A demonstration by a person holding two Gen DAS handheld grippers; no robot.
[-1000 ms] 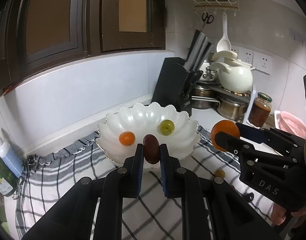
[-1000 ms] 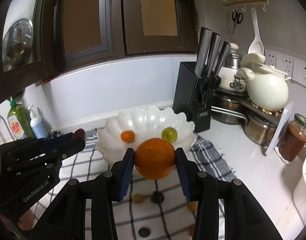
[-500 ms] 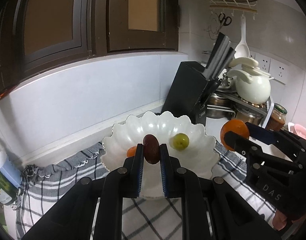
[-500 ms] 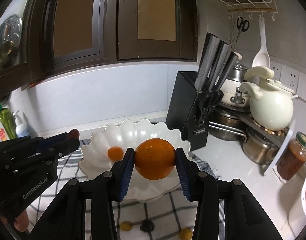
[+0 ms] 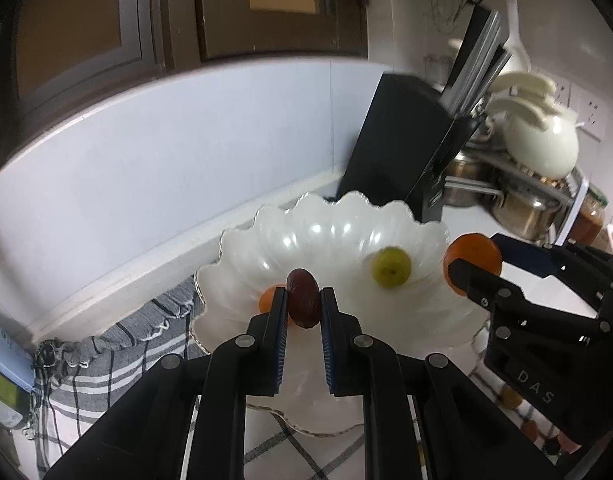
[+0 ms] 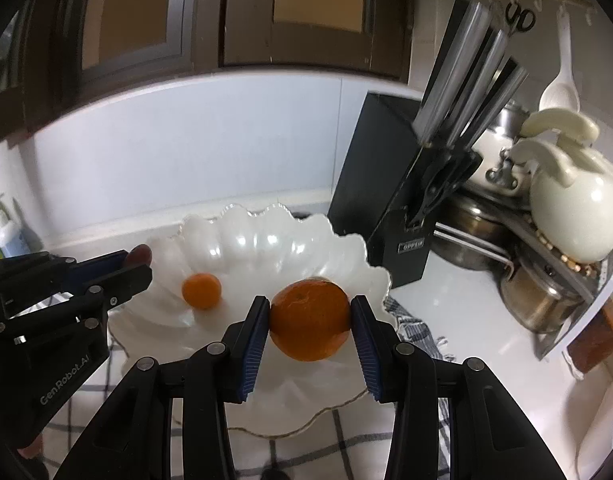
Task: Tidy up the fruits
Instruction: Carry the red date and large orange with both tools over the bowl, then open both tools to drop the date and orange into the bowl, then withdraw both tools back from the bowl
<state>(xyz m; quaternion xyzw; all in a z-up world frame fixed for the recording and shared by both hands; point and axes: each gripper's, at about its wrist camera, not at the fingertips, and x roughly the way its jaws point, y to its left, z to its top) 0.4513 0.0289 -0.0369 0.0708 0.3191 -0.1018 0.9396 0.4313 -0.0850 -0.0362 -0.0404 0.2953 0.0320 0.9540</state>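
Holding a green fruit [image 5: 390, 268] and small orange [image 6: 201, 290], a scalloped bowl [image 5: 334, 220].

A home kitchen, shown by a white counter [image 6: 458, 296] under dark brown wall cabinets [image 6: 242, 12] and a pale backsplash. Taken from the black knife block [image 6: 386, 184]: steel pots [image 6: 542, 296] and a cream kettle [image 6: 574, 212] stood to its right, scissors [image 6: 520, 16] and a white ladle [image 6: 560, 88] hung above on hooks, wall sockets [image 5: 586, 114] beyond the kettle. Left of the block sat a scalloped white bowl [image 6: 346, 256] on a checked cloth [image 5: 118, 360], with soap bottles [image 6: 6, 232] farther left.
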